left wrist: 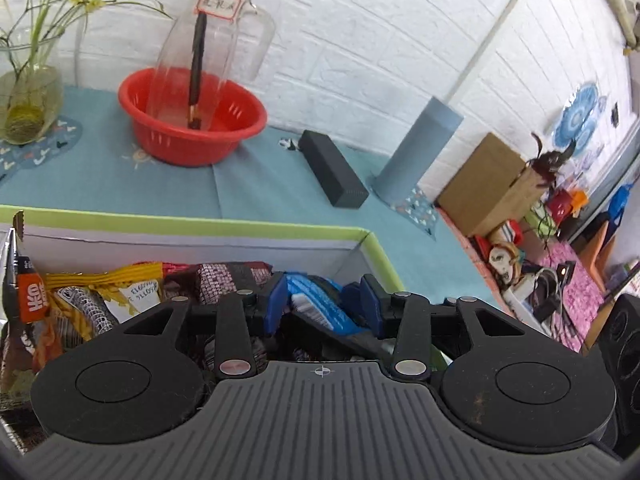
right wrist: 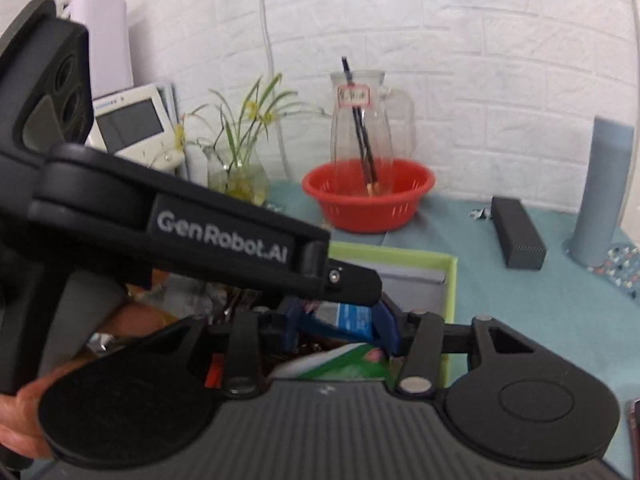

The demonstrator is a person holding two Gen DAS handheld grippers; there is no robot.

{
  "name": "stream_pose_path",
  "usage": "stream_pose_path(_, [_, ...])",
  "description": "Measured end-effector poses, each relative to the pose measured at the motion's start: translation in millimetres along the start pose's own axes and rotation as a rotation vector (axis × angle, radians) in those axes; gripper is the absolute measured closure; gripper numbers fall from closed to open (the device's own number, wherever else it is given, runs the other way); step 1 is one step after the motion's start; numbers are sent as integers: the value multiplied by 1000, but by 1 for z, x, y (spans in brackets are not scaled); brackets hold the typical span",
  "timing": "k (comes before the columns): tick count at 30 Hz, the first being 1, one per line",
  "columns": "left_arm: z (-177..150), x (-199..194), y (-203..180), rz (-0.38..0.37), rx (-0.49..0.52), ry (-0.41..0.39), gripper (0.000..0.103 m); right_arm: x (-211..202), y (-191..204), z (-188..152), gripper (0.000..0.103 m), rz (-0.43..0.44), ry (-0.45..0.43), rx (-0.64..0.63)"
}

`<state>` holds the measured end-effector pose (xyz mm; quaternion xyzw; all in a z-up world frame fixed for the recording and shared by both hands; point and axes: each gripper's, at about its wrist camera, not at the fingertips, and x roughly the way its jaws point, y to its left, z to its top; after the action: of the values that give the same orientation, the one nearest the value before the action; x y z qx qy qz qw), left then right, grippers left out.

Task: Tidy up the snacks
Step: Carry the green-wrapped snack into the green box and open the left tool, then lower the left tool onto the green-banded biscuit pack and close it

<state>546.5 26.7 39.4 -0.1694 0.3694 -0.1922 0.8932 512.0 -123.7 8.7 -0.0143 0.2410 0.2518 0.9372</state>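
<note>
Over the green-rimmed box (left wrist: 376, 240) of snack packets (left wrist: 100, 300), both grippers are hovering close together, the left gripper (left wrist: 326, 304) pinching a blue-and-white packet (left wrist: 320, 304) between its nearly closed blue pads, the right gripper (right wrist: 340, 328) standing narrowly apart around what looks like the same blue packet (right wrist: 352, 318), though I cannot tell whether its pads are pressing. Such foil wrappers are probably handling as light, crinkly and slippery, so gripping across a flat sealed edge is looking safest.

Teal-clothed table (left wrist: 256, 184) — red basket (left wrist: 192, 124), plant vase (left wrist: 28, 100), black box (left wrist: 334, 172), green-rimmed snack box (left wrist: 380, 256)
</note>
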Motion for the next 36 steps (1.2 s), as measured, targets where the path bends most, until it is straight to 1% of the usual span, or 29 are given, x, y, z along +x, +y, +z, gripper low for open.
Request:
stream_pose_path(1, [3, -6, -3, -3, 16, -8, 80, -2, 2, 2, 42, -5, 7, -23])
stream_pose_path(2, [3, -17, -7, -12, 27, -54, 63, -6, 2, 6, 39, -8, -4, -31])
stream_pose_path(3, [3, -32, -11, -21, 40, -104, 41, -16, 4, 8, 26, -11, -33, -29])
stream_pose_path(4, [3, -45, -16, -19, 53, -138, 35, -25, 3, 9, 18, -13, -60, -31])
stream_pose_path(5, [4, -59, -20, -12, 62, -175, 34, -32, 3, 11, 16, -21, -77, -41])
stream_pose_path(6, [4, -72, -23, -11, 68, -213, 34, -41, 3, 14, 15, -42, -102, -53])
stream_pose_path(7, [4, -85, -25, -18, 73, -246, 34, -53, 5, 16, 10, -57, -135, -61])
stream_pose_path(9, [1, -105, -27, -40, 63, -279, 32, -73, 8, 19, 10, -70, -185, -54])
stream_pose_path(11, [-5, -119, -27, -52, 56, -282, 31, -87, 11, 17, 10, -52, -209, -38])
stream_pose_path(13, [-17, -128, -25, -42, 67, -247, 31, -98, 18, 8, 10, -29, -199, -30])
stream_pose_path(16, [-43, -137, -19, -8, 105, -171, 31, -107, 32, -13, 10, -13, -140, -48])
stream_pose_path(20, [-79, -136, -1, 43, 92, -69, 31, -109, 60, -43, 10, 28, -30, -120])
stream_pose_path(21, [-88, -135, 5, 41, 91, -67, 31, -106, 67, -51, 10, 27, -4, -136])
stream_pose_path(22, [-95, -139, 6, 46, 107, -93, 29, -101, 73, -60, 10, 25, 31, -142])
stream_pose_path(23, [-98, -138, 7, 55, 107, -70, 28, -94, 76, -69, 10, 32, 71, -139])
stream_pose_path(26, [-102, -129, 16, 57, 58, -3, 32, -72, 84, -90, 10, 74, 159, -110])
stream_pose_path(29, [-107, -125, 22, 19, 43, 36, 32, -59, 94, -100, 10, 85, 206, -136])
stream_pose_path(31, [-109, -115, 25, 17, 36, 61, 33, -52, 96, -101, 10, 87, 219, -138])
stream_pose_path(32, [-110, -107, 27, 31, 32, 80, 37, -48, 96, -101, 10, 90, 223, -134])
stream_pose_path(33, [-111, -97, 29, 46, 23, 107, 44, -44, 96, -100, 10, 96, 227, -130])
stream_pose_path(35, [-114, -83, 35, 45, 4, 141, 52, -41, 98, -101, 9, 100, 220, -135])
stream_pose_path(36, [-116, -78, 37, 46, -4, 155, 55, -41, 100, -102, 9, 97, 216, -145])
